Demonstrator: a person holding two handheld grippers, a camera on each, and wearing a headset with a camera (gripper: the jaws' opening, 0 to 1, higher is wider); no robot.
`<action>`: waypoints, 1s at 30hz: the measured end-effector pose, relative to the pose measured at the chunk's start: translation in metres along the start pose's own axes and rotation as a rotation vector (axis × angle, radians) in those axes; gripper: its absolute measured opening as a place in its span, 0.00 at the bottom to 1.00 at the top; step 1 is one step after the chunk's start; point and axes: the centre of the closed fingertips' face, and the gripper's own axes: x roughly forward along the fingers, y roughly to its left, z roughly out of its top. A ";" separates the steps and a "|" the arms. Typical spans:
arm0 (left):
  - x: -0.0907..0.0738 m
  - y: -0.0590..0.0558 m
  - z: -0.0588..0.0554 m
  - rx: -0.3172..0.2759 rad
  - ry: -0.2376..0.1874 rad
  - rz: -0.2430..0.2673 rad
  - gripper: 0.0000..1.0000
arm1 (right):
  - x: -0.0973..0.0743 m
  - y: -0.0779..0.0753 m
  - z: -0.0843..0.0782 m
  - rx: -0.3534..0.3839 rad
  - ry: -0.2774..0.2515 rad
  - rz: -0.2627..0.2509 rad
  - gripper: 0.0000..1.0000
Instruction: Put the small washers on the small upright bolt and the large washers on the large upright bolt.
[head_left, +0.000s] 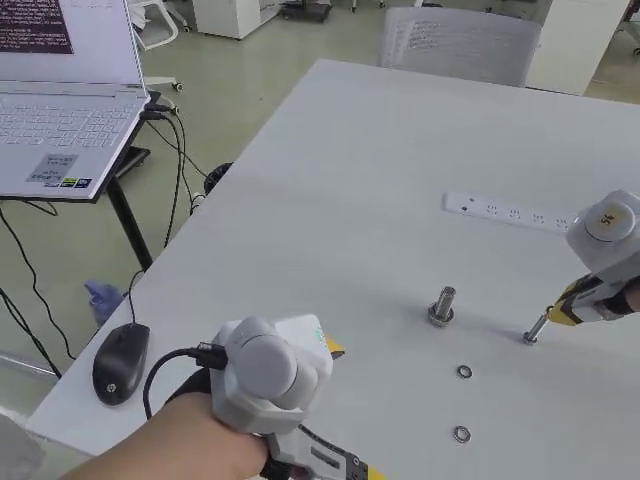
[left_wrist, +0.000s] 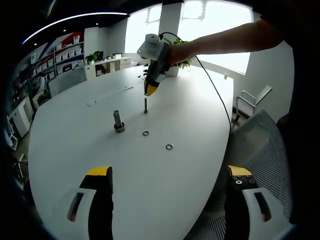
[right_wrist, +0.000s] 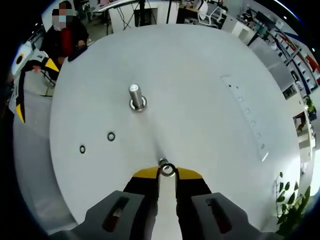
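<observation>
Now — thin, silvery, ring-shaped washer (right_wrist: 168, 170) in right claw (right_wrist: 167, 173)

The table (head_left: 380, 180) is plain white. The large bolt (head_left: 443, 305), small bolt (head_left: 533, 332) and every washer (head_left: 464, 372) are silver. The left gripper (left_wrist: 168, 172) and right gripper (right_wrist: 167, 172) are grey-white, with black, yellow-tipped jaws. The mouse (head_left: 120, 362) is black

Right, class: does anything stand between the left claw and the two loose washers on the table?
Nothing visible does. Bare table lies between the open left claw and the nearer washer and farther washer. The large bolt stands beyond them; the right claw, holding a third washer at the small bolt, is farther off.
</observation>
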 end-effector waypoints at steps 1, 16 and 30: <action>0.000 0.000 0.000 0.001 0.001 0.000 0.93 | 0.001 0.000 0.000 -0.001 0.003 0.003 0.12; 0.000 0.002 -0.001 -0.002 0.005 -0.002 0.93 | 0.010 0.000 -0.004 -0.001 0.037 0.022 0.12; -0.002 0.004 -0.004 -0.008 0.006 -0.002 0.93 | 0.020 0.002 -0.004 0.004 0.052 0.034 0.12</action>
